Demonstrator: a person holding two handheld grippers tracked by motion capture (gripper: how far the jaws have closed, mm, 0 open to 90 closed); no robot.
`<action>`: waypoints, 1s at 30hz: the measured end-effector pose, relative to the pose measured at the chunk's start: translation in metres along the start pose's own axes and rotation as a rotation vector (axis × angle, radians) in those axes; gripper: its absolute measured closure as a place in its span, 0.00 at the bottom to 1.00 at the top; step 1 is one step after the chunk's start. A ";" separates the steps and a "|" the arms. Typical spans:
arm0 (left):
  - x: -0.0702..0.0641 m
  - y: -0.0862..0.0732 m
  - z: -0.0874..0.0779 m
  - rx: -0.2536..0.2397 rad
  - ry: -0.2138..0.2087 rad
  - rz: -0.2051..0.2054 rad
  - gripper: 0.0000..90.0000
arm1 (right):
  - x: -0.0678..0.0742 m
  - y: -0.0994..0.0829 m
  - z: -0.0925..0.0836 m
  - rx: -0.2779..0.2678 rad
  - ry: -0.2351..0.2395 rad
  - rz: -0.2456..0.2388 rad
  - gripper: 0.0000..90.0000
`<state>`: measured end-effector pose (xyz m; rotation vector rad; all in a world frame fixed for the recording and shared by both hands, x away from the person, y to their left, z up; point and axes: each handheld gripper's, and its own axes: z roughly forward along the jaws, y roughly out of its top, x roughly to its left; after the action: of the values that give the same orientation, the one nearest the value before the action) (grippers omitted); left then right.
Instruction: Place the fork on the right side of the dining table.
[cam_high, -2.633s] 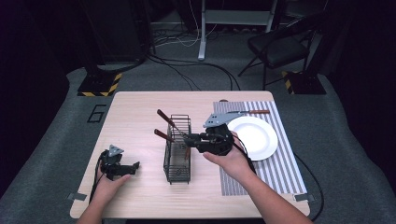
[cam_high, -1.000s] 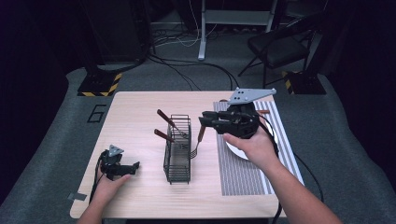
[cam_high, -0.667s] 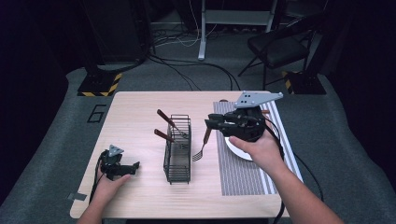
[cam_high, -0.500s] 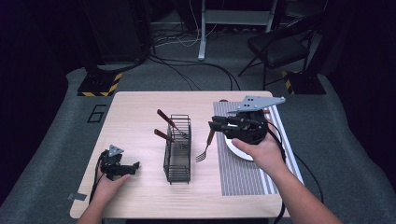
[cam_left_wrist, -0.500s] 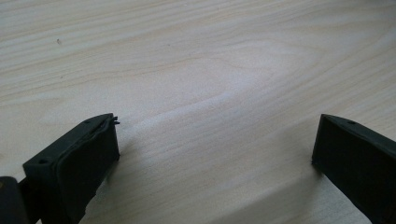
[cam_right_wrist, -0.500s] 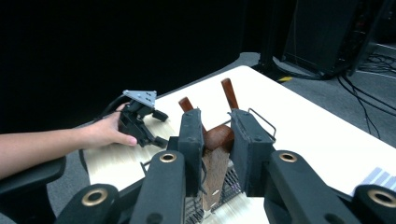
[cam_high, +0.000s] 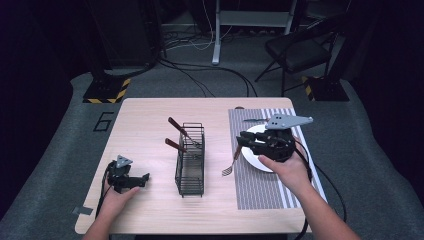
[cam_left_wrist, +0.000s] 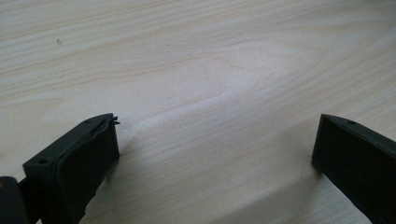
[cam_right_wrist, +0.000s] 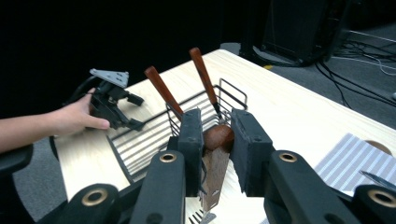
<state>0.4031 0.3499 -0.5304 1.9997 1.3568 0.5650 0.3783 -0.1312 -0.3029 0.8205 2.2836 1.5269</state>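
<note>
Standing at the person's side of the desk (cam_high: 150, 210), I see the left hand-held gripper (cam_high: 131, 179) resting near the front left corner, jaws spread wide with nothing between them; its own view confirms this, just bare wood grain between the two black pads (cam_left_wrist: 88, 158).

Across to the right, the right hand-held gripper (cam_high: 240, 141) is clamped on a wooden-handled fork (cam_high: 232, 161). A couple of seconds back that gripper was at the wire basket (cam_high: 190, 159); since then it has carried the fork out and to the right, and over the last second it has lowered it, so the prongs now hang just above the left edge of the striped mat (cam_high: 260, 185), beside the white plate (cam_high: 255, 160). My guess is the fork is about to be laid down there, as part of setting a place.

From above, the grip itself is hard to read. The right gripper view settles it: the pads (cam_right_wrist: 194, 135) press both sides of the brown handle (cam_right_wrist: 215, 158), prongs pointing down. Beyond them, two more wooden-handled utensils (cam_right_wrist: 161, 91) lean in the basket (cam_right_wrist: 154, 135), so more unloading likely remains.
</note>
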 end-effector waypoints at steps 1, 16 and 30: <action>0.000 0.000 0.000 -0.003 0.001 -0.004 0.00 | -0.003 -0.006 -0.001 0.003 -0.013 0.004 0.83; 0.000 0.000 0.000 0.000 0.000 0.000 0.00 | -0.020 -0.036 -0.015 -0.002 -0.080 0.020 0.83; 0.000 0.000 0.000 0.003 0.000 0.002 0.00 | -0.030 -0.060 -0.027 -0.010 -0.107 0.046 0.82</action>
<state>0.4028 0.3500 -0.5303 2.0035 1.3563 0.5649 0.3703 -0.1864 -0.3485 0.9346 2.1932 1.4752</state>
